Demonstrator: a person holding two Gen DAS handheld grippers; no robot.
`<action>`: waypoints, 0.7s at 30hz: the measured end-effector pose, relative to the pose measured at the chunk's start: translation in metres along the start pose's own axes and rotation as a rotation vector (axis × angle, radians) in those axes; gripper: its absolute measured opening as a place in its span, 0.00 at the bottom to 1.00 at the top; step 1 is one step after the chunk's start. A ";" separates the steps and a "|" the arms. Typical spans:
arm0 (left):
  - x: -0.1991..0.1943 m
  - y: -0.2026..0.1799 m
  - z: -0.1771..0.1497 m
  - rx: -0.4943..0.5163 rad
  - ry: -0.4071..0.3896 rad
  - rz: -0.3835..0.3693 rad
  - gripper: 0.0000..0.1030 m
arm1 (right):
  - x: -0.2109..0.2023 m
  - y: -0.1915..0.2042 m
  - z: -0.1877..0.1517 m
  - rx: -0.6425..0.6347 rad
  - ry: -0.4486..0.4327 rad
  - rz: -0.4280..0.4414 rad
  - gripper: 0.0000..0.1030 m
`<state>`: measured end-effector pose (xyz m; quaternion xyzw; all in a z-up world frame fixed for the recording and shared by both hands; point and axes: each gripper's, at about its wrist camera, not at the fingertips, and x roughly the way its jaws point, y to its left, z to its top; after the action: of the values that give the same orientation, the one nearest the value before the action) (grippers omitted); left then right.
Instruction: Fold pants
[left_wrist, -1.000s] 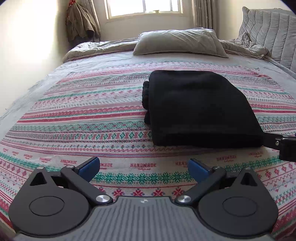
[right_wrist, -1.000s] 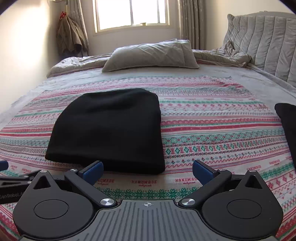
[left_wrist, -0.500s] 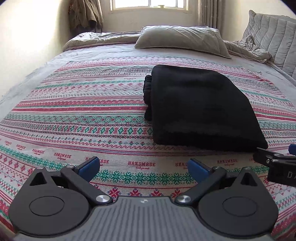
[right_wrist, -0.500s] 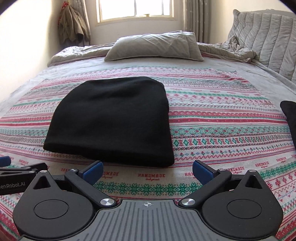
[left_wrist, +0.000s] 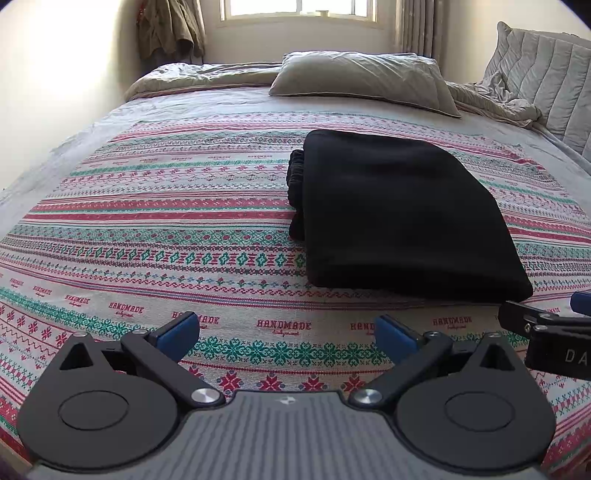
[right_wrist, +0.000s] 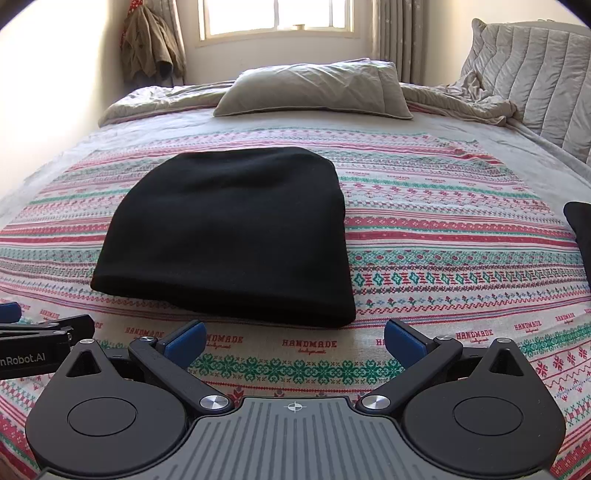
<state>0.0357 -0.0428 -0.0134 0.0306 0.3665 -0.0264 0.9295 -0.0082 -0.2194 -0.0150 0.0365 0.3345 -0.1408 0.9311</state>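
Observation:
The black pants (left_wrist: 399, 214) lie folded in a compact rectangle on the patterned bedspread (left_wrist: 147, 236); they also show in the right wrist view (right_wrist: 229, 232). My left gripper (left_wrist: 286, 330) is open and empty, a short way in front of the pants' near-left corner. My right gripper (right_wrist: 293, 341) is open and empty, just in front of the pants' near edge. The right gripper's tip shows at the right edge of the left wrist view (left_wrist: 546, 328). The left gripper's tip shows at the left edge of the right wrist view (right_wrist: 44, 332).
A grey pillow (left_wrist: 365, 81) and a rumpled grey duvet (left_wrist: 495, 103) lie at the head of the bed. Another black garment (right_wrist: 580, 236) lies at the right edge. A jacket (right_wrist: 151, 44) hangs by the window. A padded headboard (right_wrist: 535, 77) stands right.
Both grippers have drawn back and risen slightly from the folded pants, so the pants look farther away. Both stay open and the pants have not moved.

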 end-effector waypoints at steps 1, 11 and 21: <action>0.000 0.000 0.000 0.002 0.000 -0.001 1.00 | 0.000 0.000 0.000 -0.001 0.001 0.000 1.00; 0.000 -0.001 -0.001 0.006 0.002 -0.004 1.00 | 0.001 0.001 -0.001 -0.005 0.006 0.001 1.00; 0.000 -0.002 -0.001 0.005 0.003 -0.004 1.00 | 0.002 0.001 -0.001 -0.006 0.007 0.001 1.00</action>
<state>0.0350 -0.0447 -0.0144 0.0323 0.3677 -0.0295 0.9289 -0.0074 -0.2186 -0.0168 0.0343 0.3380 -0.1393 0.9301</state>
